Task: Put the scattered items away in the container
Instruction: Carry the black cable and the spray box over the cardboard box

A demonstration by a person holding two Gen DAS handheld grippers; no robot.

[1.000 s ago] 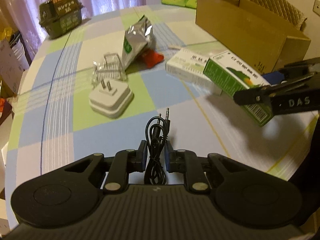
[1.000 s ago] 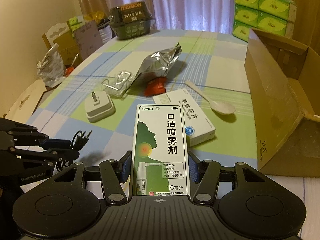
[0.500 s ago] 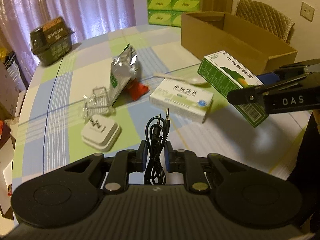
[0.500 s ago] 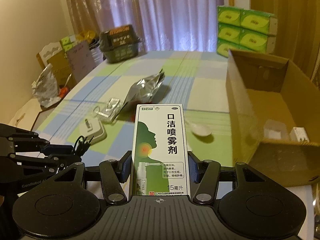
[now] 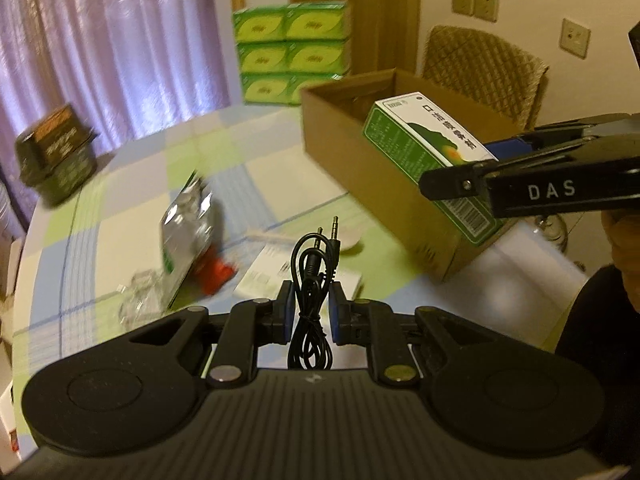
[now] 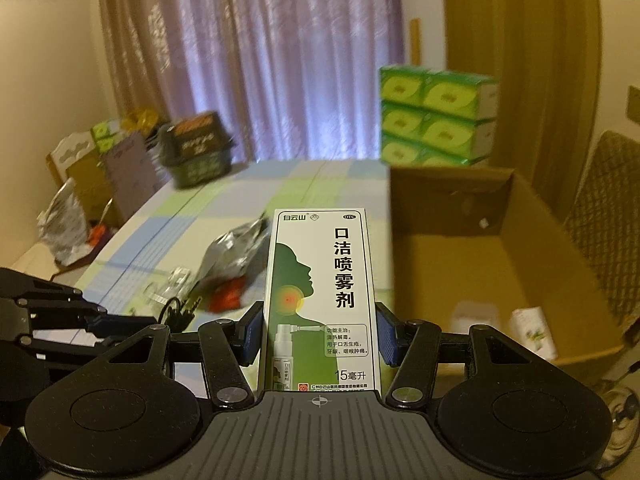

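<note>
My left gripper [image 5: 310, 308] is shut on a coiled black audio cable [image 5: 314, 280], held above the checked tablecloth. My right gripper [image 6: 318, 336] is shut on a green and white spray box [image 6: 320, 300]; from the left wrist that spray box [image 5: 424, 152] hangs in front of the near wall of the open cardboard box [image 5: 360, 152]. In the right wrist view the cardboard box [image 6: 520, 264] lies right of the spray box and holds two small white items [image 6: 534, 330]. On the table lie a silver foil pouch [image 5: 188, 228], a red packet [image 5: 218, 274], a white medicine box [image 5: 264, 272] and a white spoon [image 5: 348, 242].
Stacked green tissue packs [image 5: 292, 52] stand beyond the cardboard box. A dark basket [image 5: 54, 154] sits at the table's far left corner. A clear plastic piece [image 5: 140, 308] lies by the pouch. A wicker chair [image 5: 486, 68] stands behind the box. A person's hand [image 5: 624, 240] holds the right gripper.
Both grippers have risen and moved toward the cardboard box, each still holding its item. The box opening now shows beside the spray box; the white plug has dropped out of sight.
</note>
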